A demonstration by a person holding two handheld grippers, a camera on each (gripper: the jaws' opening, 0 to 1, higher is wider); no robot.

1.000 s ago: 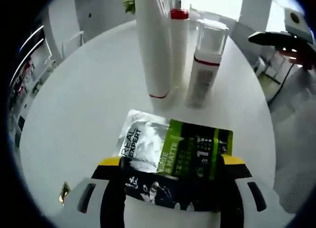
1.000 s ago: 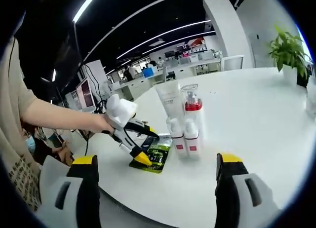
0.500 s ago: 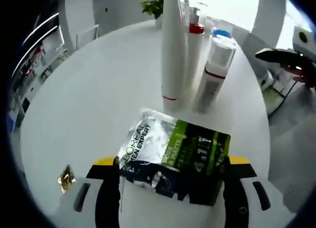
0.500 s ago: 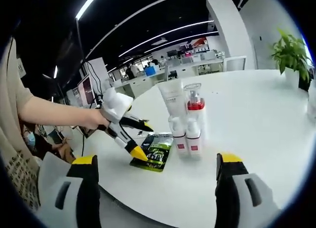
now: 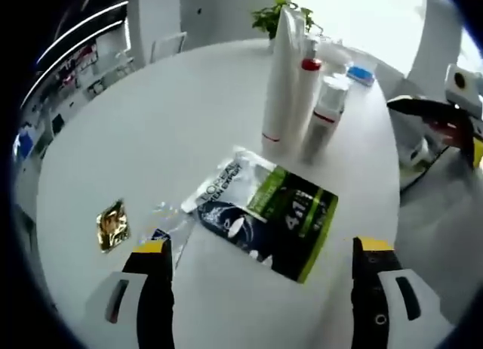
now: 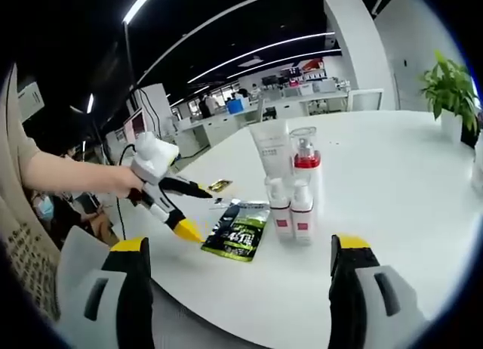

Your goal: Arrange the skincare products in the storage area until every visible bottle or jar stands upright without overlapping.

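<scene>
A green, silver and black sachet (image 5: 264, 209) lies flat on the round white table (image 5: 136, 130). Behind it stand a tall white tube (image 5: 281, 69), a red-capped pump bottle (image 5: 306, 92) and a small white bottle (image 5: 324, 115), all upright and close together. My left gripper (image 5: 261, 247) is open and held above the table short of the sachet, with nothing between its jaws. In the right gripper view the sachet (image 6: 240, 232) lies left of two small bottles (image 6: 290, 211), and a hand holds the left gripper (image 6: 196, 211) beside it. My right gripper (image 6: 240, 243) is open and holds nothing.
A small gold packet (image 5: 112, 224) and a clear wrapper (image 5: 166, 220) lie left of the sachet. A blue item (image 5: 362, 73) and a potted plant (image 5: 279, 9) sit behind the bottles. The right gripper (image 5: 430, 111) shows at the table's right edge. Office desks fill the background.
The left gripper has let go of the sachet and drawn back and up. The sachet now lies flat and apart from its jaws. The right gripper has barely moved.
</scene>
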